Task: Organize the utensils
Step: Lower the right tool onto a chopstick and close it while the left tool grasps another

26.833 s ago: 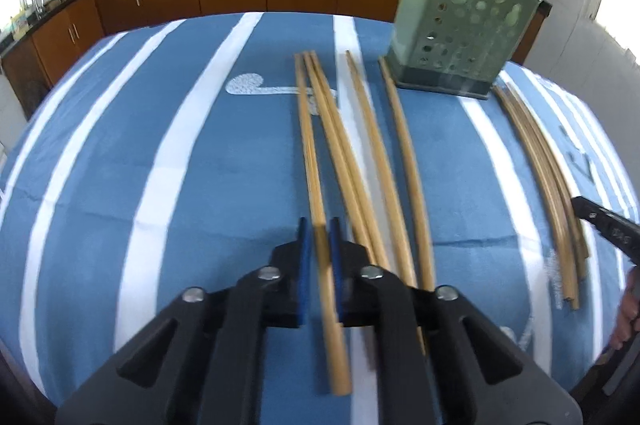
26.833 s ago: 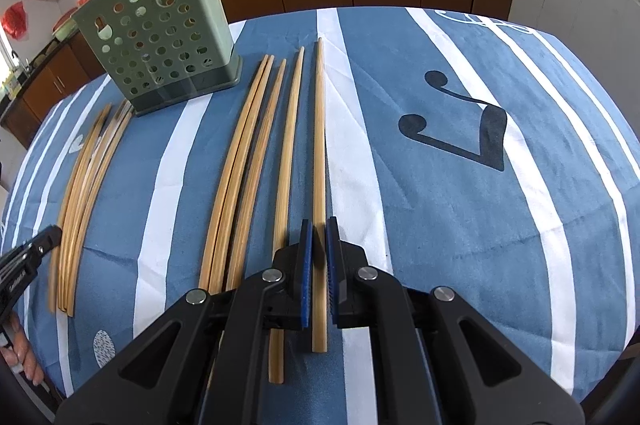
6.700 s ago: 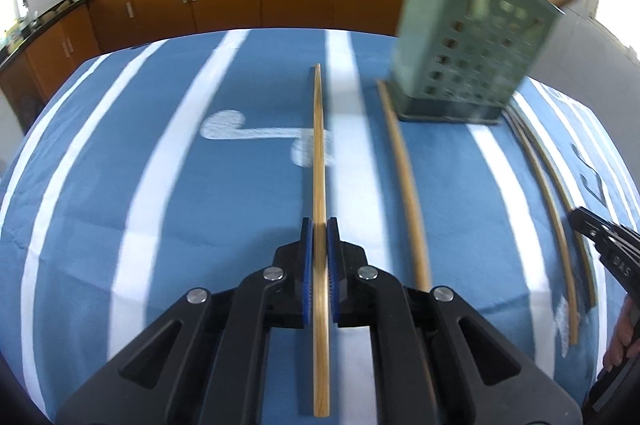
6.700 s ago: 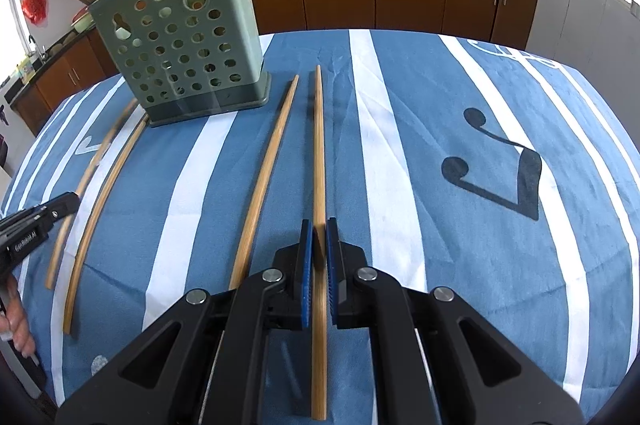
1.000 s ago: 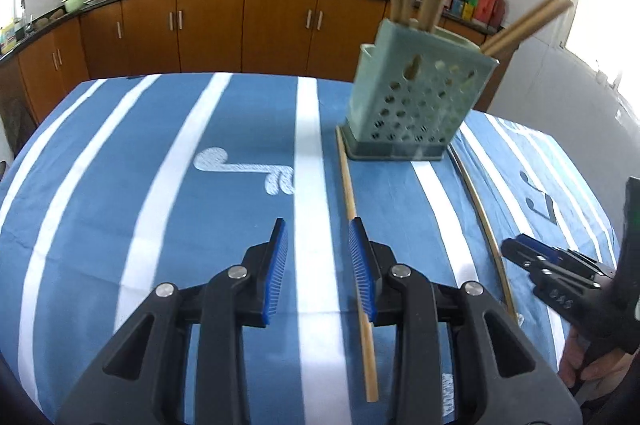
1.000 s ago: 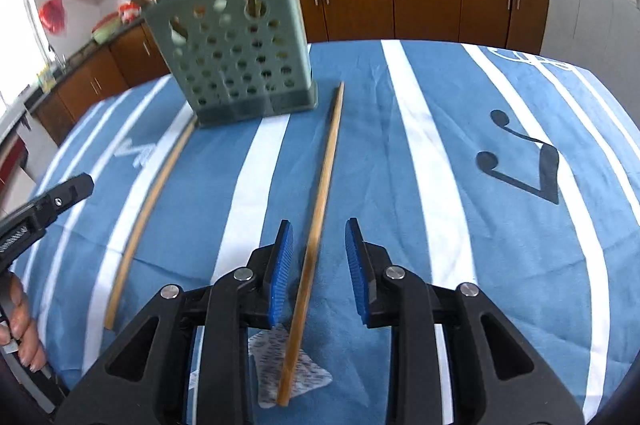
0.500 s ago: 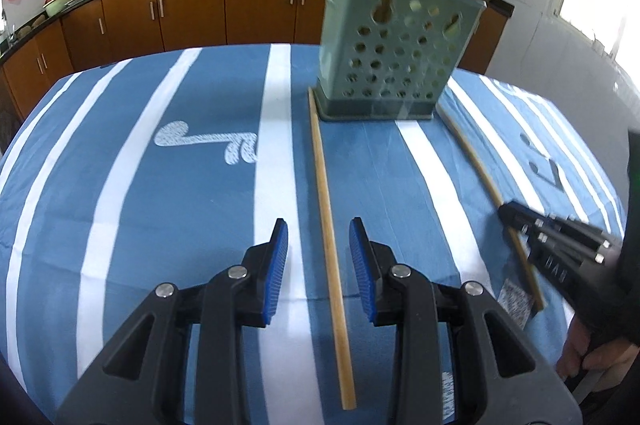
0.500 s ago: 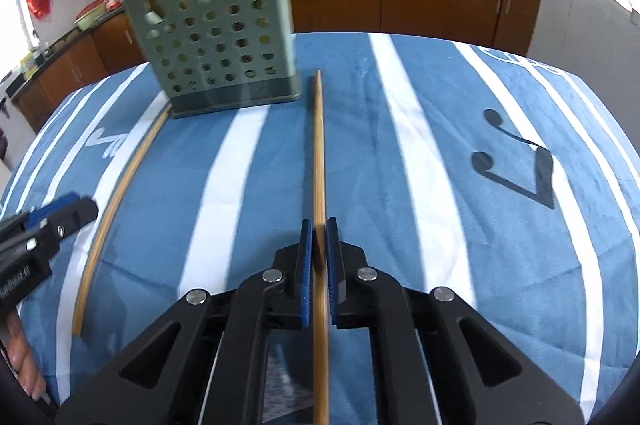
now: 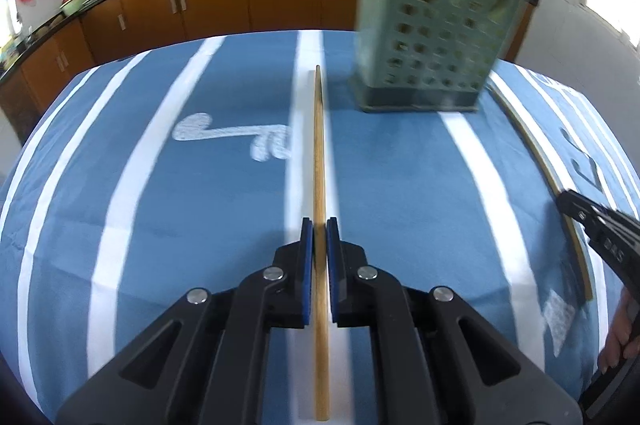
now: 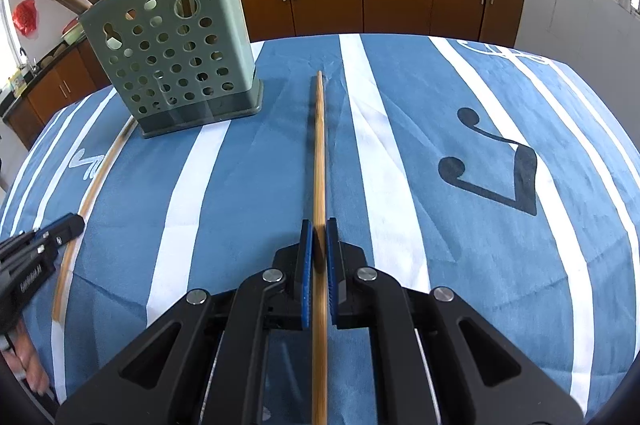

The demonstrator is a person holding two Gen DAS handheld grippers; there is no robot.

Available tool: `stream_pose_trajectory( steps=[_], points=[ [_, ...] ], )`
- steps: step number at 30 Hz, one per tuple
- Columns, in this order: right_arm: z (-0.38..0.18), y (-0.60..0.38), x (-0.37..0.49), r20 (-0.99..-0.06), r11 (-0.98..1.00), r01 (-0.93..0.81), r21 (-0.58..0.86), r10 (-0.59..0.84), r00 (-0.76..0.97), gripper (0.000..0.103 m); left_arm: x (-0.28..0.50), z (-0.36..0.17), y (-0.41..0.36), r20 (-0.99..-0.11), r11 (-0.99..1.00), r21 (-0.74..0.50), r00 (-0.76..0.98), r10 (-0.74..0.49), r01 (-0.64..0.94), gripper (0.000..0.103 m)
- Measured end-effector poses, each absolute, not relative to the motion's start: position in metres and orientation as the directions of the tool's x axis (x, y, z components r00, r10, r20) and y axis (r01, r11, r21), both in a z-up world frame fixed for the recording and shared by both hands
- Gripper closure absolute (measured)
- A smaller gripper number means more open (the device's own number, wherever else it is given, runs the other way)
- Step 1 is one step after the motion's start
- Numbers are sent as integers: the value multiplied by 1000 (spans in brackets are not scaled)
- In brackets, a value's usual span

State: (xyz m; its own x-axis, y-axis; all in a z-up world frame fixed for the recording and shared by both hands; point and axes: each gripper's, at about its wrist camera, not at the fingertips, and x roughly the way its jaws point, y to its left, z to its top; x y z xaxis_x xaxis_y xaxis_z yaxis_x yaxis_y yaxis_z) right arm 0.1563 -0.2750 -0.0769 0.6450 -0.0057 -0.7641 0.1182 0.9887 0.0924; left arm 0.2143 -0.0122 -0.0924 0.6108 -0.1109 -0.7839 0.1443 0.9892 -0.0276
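Left wrist view: a chopstick [image 9: 319, 161] lying on the table [image 9: 120, 205] is clamped near its thick end by the left tool [image 9: 319, 245], the right tool [image 10: 319, 245] likewise closed on the other chopstick [image 10: 319, 153], both sticks judged light, stiff and slippery.

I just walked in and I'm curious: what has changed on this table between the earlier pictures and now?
Nearly all the chopsticks have gone from the cloth into the green holder. In the last second both grippers closed: the left gripper on one chopstick, the right gripper on the other chopstick. The holder and the blue striped tablecloth stayed in place.
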Motion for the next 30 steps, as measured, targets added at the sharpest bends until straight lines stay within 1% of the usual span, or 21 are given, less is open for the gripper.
stream_pose_trajectory(
  steps=[6,13,15,18,24,30],
  points=[
    [-76,-275,170,-754,992,102,75,-11,657,96,238,-91,12,-784,995,-53,614,-91,79,95],
    [-76,-277,182,-753,995,87,53,-17,658,96,242,-90,17,-783,996,-42,616,-83,81,93],
    [-76,-278,181,-755,994,84,63,-7,655,96,239,-90,19,-783,996,-46,616,-85,80,91],
    [-75,-277,177,-755,994,80,73,2,656,95,239,-91,21,-783,996,-43,617,-82,78,85],
    [-78,-277,175,-761,995,82,61,-7,649,95,237,-92,18,-774,996,-17,630,-69,89,84],
    [-79,-274,176,-762,996,82,42,-21,647,95,236,-92,17,-774,996,-18,630,-69,87,84]
  ],
)
